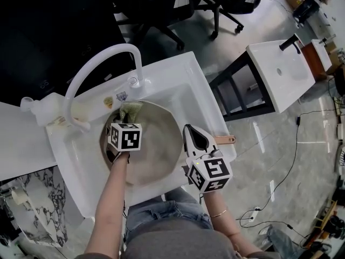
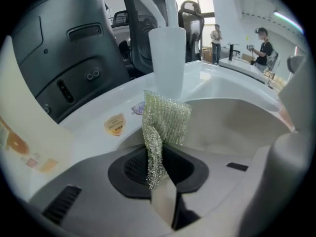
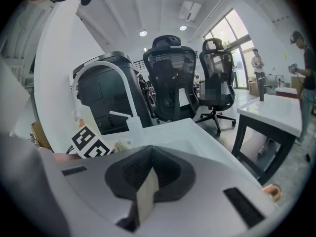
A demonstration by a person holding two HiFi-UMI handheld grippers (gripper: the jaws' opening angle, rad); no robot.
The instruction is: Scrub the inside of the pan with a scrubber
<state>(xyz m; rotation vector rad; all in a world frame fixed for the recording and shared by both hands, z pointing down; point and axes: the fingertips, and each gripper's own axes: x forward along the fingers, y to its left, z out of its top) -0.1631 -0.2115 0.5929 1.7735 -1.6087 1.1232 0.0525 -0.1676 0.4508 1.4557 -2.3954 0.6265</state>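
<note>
The left hand-held gripper (image 2: 160, 176) is clamped on a crumpled greenish mesh scrubber (image 2: 166, 120) at the far edge of the round pale pan (image 1: 157, 151) in the white sink (image 1: 180, 82). The right hand-held gripper (image 3: 146, 191) has its jaws together, over the pan's right rim.

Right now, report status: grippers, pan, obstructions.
Left gripper shut on scrubber, far edge of pan. Right gripper shut, empty, beside handle. Pan sits in sink. Faucet close by scrubber.

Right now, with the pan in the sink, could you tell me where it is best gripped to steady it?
Take the copper handle, sticking out of the pan to the right over the sink's rim. It is slim and roughly level, so come from above on the right, jaws across its width; the right gripper is nearest.
</note>
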